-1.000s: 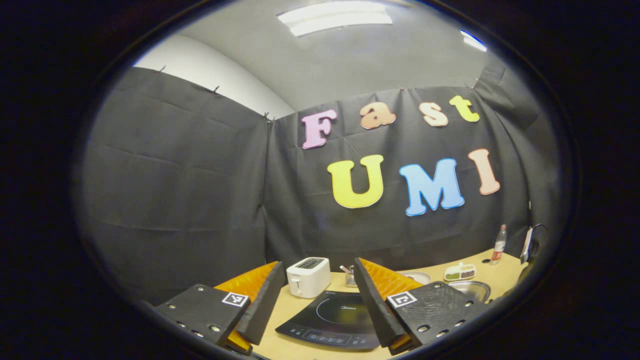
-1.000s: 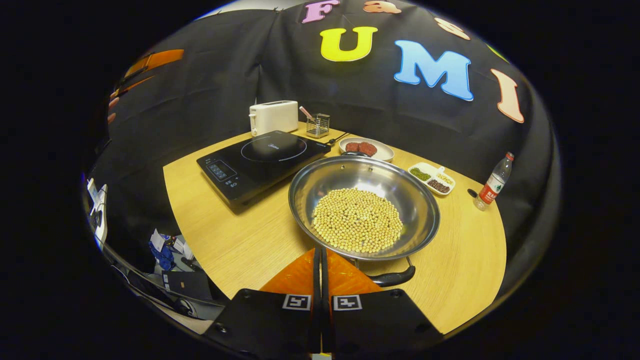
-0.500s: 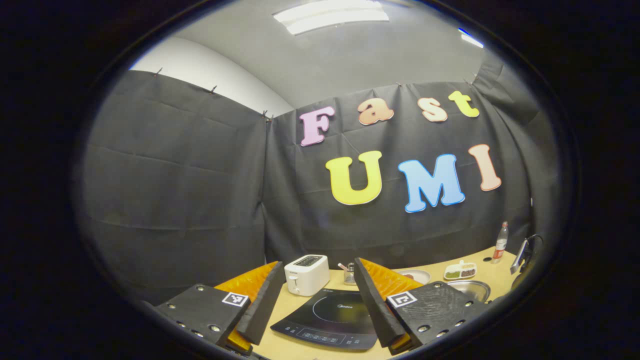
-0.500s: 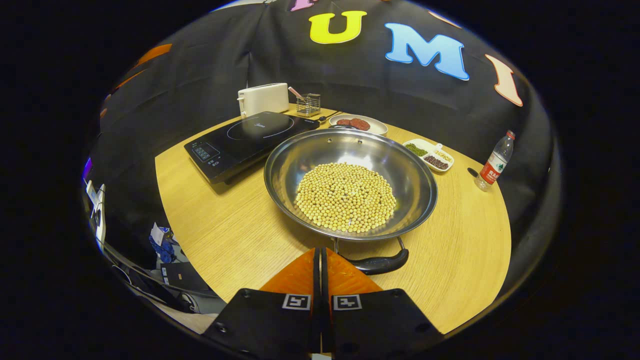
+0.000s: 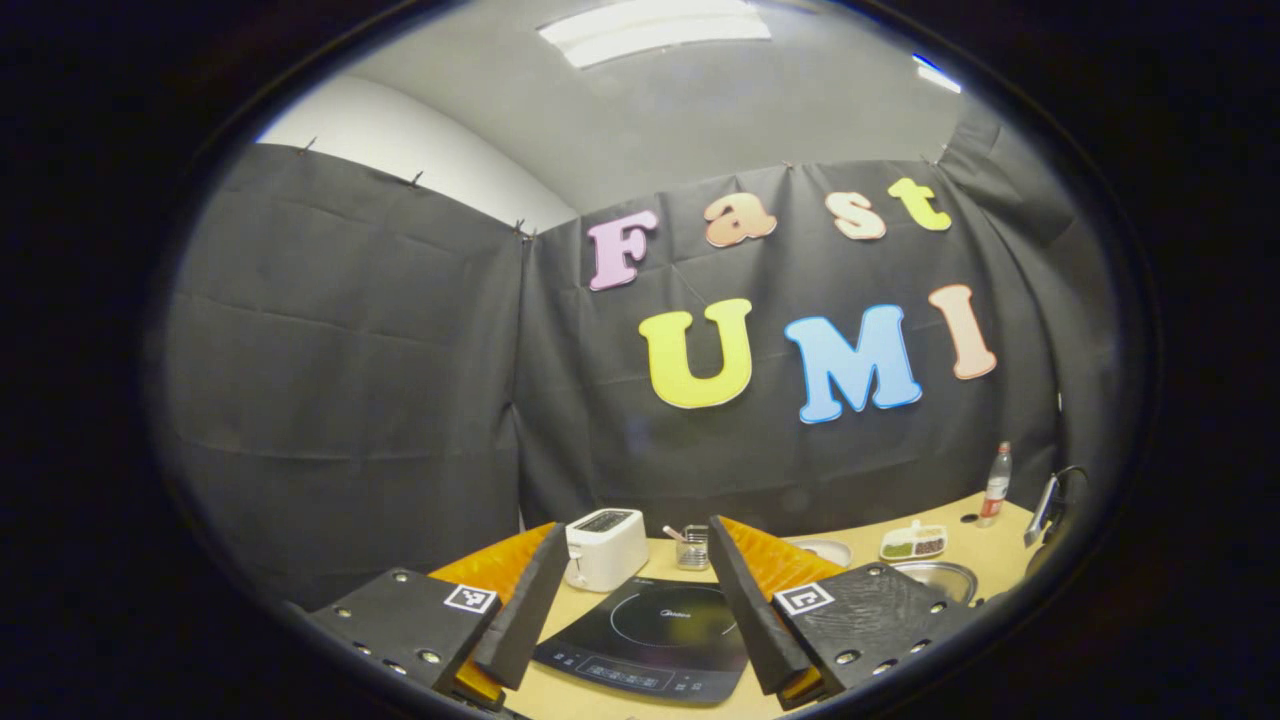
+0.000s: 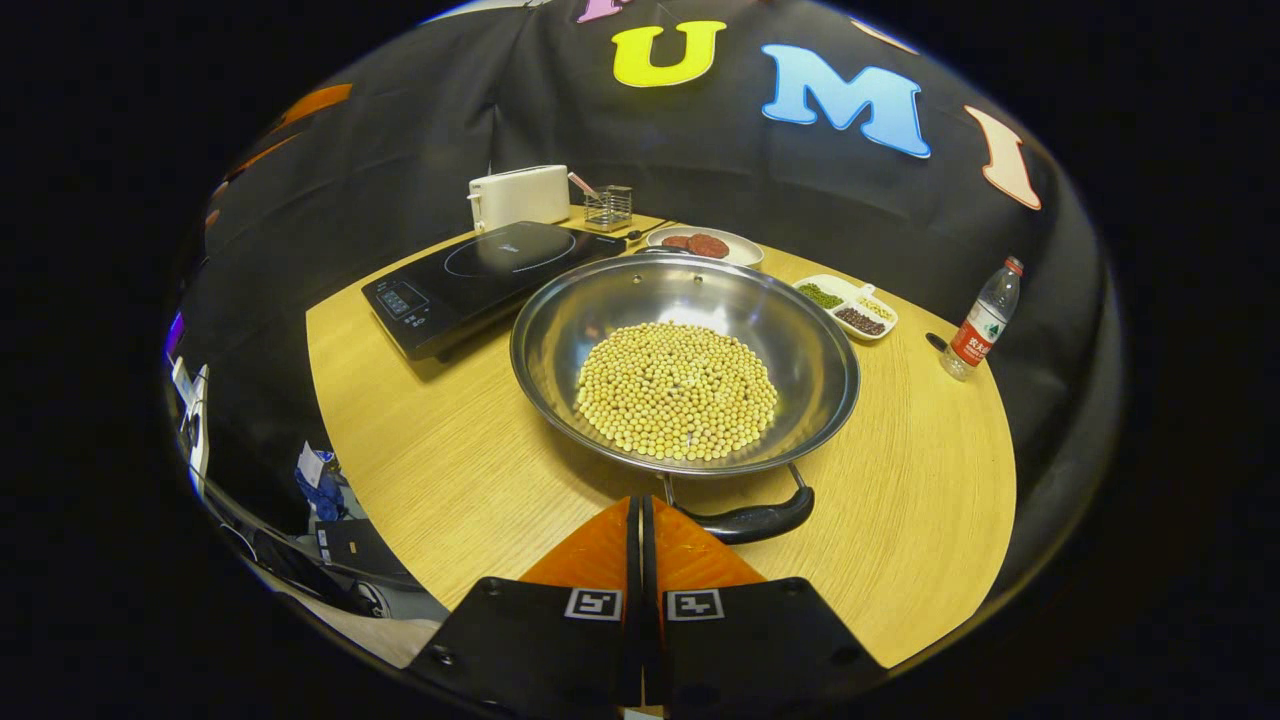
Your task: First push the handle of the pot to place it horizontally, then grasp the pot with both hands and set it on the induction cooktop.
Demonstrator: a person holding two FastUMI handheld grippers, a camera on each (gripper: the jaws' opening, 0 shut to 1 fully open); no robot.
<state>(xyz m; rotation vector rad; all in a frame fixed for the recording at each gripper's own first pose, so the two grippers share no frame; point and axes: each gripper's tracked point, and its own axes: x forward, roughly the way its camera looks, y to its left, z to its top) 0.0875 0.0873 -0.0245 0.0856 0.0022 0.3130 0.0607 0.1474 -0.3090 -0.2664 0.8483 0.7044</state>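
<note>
A: Left gripper view: left tongs (image 5: 628,605) gape wide, holding nothing, above the induction cooktop (image 5: 655,640).

B: Right gripper view: right tongs (image 6: 640,520) pressed together, empty, just short of the pot handle (image 6: 748,520). Pot (image 6: 684,376) of soybeans (image 6: 678,390) sits on the tabletop (image 6: 470,470) beside the cooktop.

A: Risk?

B: A hard shove tilts the pot, beans spill.
</note>
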